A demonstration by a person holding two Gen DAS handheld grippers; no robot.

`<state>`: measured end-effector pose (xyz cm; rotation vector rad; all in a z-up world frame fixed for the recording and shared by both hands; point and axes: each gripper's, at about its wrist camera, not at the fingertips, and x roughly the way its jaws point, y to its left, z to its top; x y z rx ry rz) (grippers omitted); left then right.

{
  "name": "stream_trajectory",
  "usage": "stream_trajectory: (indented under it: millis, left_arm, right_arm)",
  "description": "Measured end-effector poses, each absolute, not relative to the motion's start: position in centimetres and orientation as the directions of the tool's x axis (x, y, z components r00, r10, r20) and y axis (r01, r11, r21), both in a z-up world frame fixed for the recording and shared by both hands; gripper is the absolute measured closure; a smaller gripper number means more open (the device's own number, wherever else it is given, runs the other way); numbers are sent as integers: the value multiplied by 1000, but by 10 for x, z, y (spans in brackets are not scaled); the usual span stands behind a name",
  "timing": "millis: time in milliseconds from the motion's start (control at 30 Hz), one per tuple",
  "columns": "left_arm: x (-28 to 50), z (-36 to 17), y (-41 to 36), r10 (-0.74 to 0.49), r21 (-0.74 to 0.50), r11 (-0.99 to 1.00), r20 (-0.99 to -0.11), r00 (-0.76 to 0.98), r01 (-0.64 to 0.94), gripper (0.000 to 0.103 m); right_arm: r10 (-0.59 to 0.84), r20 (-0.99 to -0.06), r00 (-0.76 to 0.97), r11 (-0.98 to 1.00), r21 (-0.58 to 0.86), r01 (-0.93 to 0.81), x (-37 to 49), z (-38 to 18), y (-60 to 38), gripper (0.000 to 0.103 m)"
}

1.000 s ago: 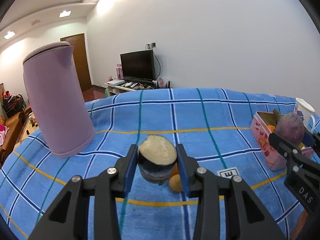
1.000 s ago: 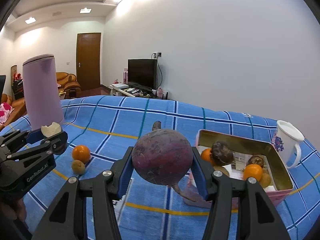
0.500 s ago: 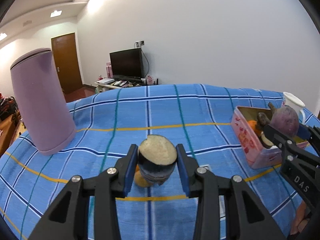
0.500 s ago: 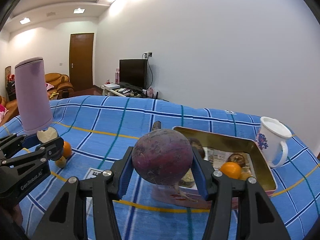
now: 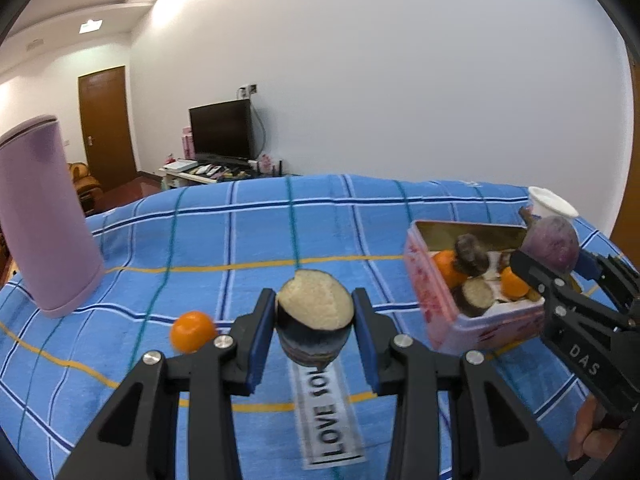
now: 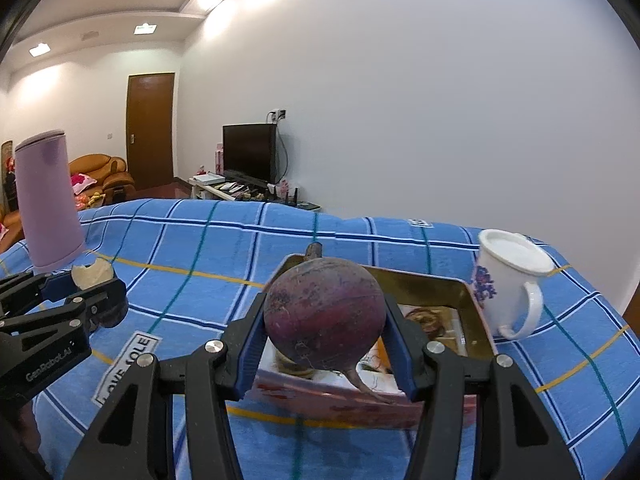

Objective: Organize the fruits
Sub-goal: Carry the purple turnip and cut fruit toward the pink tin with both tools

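Beet (image 6: 324, 312) gripped in right tool (image 6: 325, 338), over tin (image 6: 476, 312).

Left wrist view: eggplant piece (image 5: 315, 322) sits dead centre between the left gripper (image 5: 315, 336) pads; orange (image 5: 192, 331) on the cloth (image 5: 240, 232) at 9 o'clock from it, tin box (image 5: 448, 312) at 3 o'clock, tall kettle (image 5: 42, 216) at 10 o'clock. Right wrist view: beet (image 6: 324, 314) in the right gripper (image 6: 325, 340) hangs over the box's near end, mug (image 6: 508, 284) just beside the box at 2 o'clock, label strip (image 6: 126, 360) on the cloth at 9 o'clock.
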<state>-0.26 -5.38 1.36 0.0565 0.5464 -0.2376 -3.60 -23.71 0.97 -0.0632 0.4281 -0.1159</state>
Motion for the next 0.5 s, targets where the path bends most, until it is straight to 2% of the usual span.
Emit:
stream_trajectory:
  millis: [500]
  left_arm:
    - [-3, 18, -120, -306, -4, 935, -512, 803, 354, 63]
  right_arm:
    - [-225, -416, 881, 974, -71, 215, -34, 12, -306, 47]
